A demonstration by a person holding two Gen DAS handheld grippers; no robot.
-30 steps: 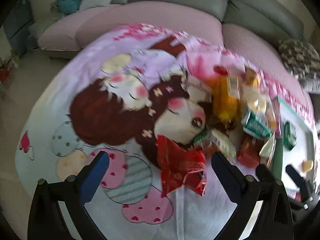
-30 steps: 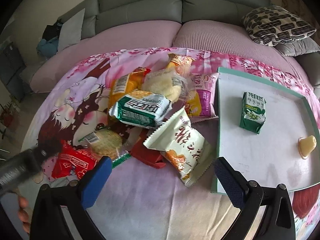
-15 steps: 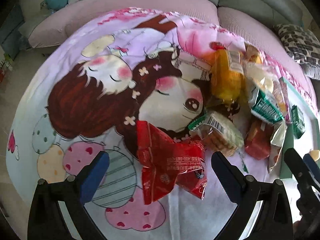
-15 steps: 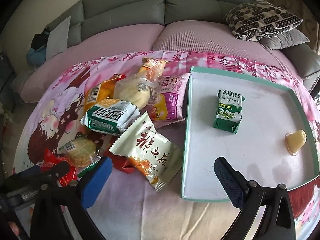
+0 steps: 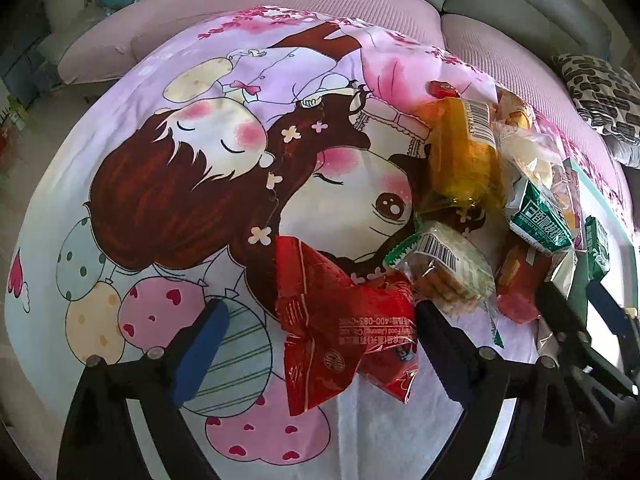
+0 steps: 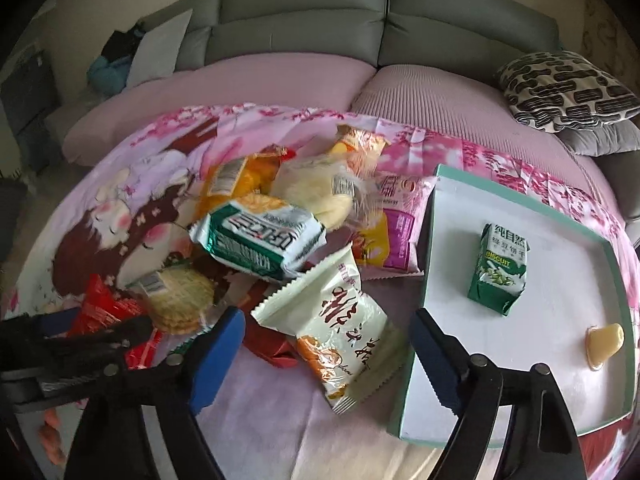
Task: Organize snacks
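The green carton (image 6: 498, 266) on the tray (image 6: 436, 280), beyond the right jaw's tip, reads "BISCUIT" under Chinese characters. The red packet (image 5: 340, 320) between the left jaws shows "400-082-" and "Food (Jianing) Co., Ltd", upside down. The cream packet (image 6: 340, 320) between the right jaws bears red Chinese calligraphy.

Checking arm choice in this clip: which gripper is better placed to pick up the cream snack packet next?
Probably right. The right gripper is open with the cream snack packet between its fingers, beside the tray. The left gripper frames the red packet instead.
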